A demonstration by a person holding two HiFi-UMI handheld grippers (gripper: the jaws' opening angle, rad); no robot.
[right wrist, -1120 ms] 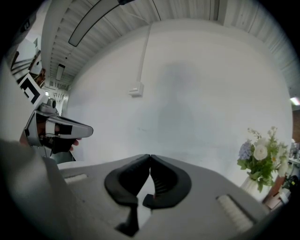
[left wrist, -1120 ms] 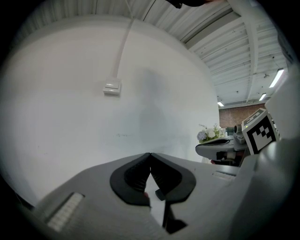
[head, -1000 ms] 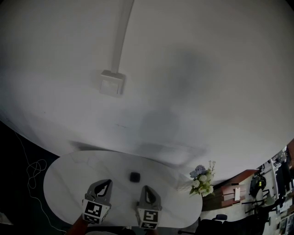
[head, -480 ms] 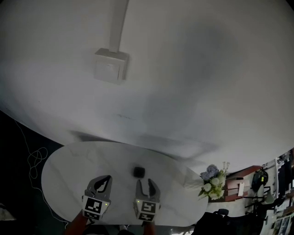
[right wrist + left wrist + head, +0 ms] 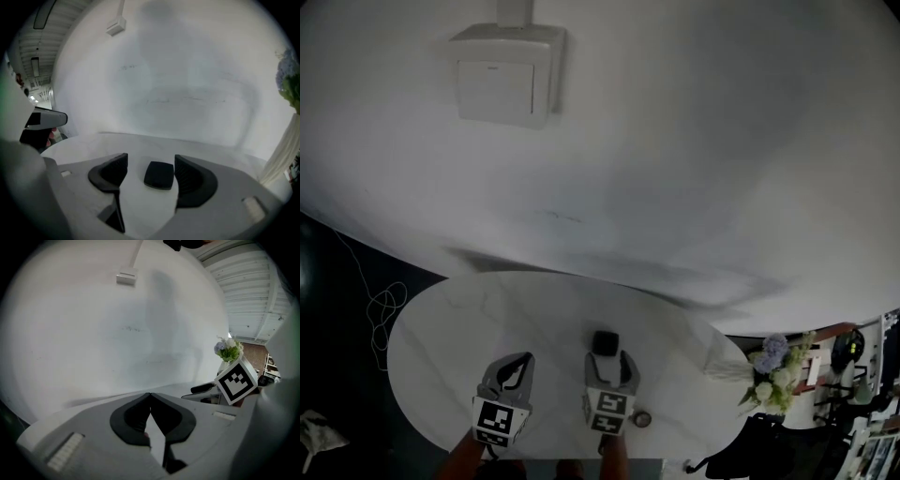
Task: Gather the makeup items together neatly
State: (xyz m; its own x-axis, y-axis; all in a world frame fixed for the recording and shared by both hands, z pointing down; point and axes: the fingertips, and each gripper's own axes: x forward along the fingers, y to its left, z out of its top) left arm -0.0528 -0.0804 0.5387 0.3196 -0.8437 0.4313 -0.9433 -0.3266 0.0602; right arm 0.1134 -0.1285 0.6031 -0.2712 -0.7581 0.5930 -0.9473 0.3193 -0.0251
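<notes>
A small black square compact (image 5: 605,342) lies flat on the white oval table (image 5: 469,319). My right gripper (image 5: 607,360) reaches it from the near side. In the right gripper view the compact (image 5: 159,174) sits between the jaws of that gripper (image 5: 151,159); the jaws are opening and the pads stand clear of it on both sides. My left gripper (image 5: 521,360) rests to the left over bare table, and in its own view the gripper (image 5: 150,395) has its tips together with nothing between them. A small round item (image 5: 642,419) lies by the right gripper's body.
A bunch of pale flowers (image 5: 774,371) in white wrapping stands at the table's right end. A white wall with a switch box (image 5: 504,73) rises behind the table. A thin cord (image 5: 386,307) lies on the dark floor to the left.
The right gripper went from shut to wide open and moved forward until the black compact lay between its jaws. The head view tilted down. The left gripper stayed shut.
</notes>
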